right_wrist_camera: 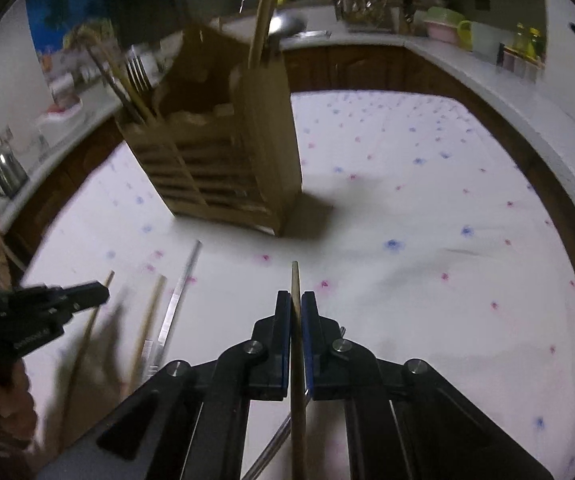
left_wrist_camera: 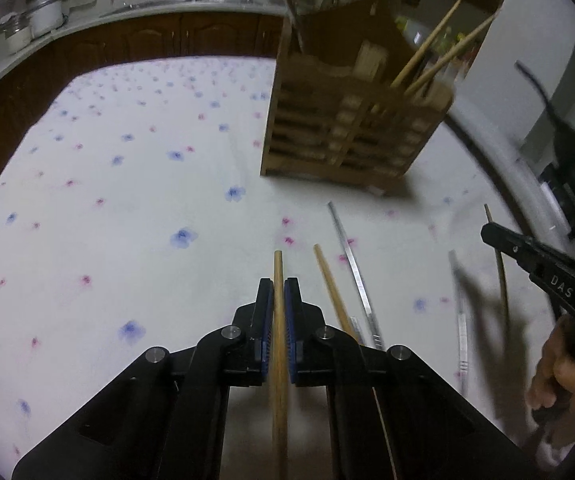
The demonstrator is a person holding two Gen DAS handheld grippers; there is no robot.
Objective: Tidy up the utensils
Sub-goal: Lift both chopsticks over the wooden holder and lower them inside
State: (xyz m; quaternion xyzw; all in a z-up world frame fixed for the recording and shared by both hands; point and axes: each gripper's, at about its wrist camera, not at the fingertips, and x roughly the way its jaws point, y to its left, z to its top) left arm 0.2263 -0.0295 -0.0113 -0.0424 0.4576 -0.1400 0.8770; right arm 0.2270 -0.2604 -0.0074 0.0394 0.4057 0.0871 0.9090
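My left gripper [left_wrist_camera: 278, 285] is shut on a wooden chopstick [left_wrist_camera: 278, 264] whose tip pokes out ahead of the pads, lifted off the floral tablecloth [left_wrist_camera: 127, 168]. On the cloth to its right lie another wooden chopstick [left_wrist_camera: 329, 280] and two metal chopsticks [left_wrist_camera: 351, 264] [left_wrist_camera: 458, 304]. My right gripper [right_wrist_camera: 296, 300] is shut on a thinner wooden chopstick [right_wrist_camera: 295, 276]. Ahead stands the slatted wooden utensil holder [left_wrist_camera: 351, 132] [right_wrist_camera: 223, 160], with chopsticks [left_wrist_camera: 427, 48] and forks [right_wrist_camera: 139, 76] upright in it. Each gripper shows at the edge of the other's view: right gripper [left_wrist_camera: 491, 234], left gripper [right_wrist_camera: 101, 292].
A curved white counter over dark cabinets rings the table. Pots [left_wrist_camera: 43, 12] stand on it at the left, cups [right_wrist_camera: 463, 34] and jars at the right, a metal jug [right_wrist_camera: 3, 172] at the far left. A person's hand [left_wrist_camera: 559, 376] holds the right gripper's handle.
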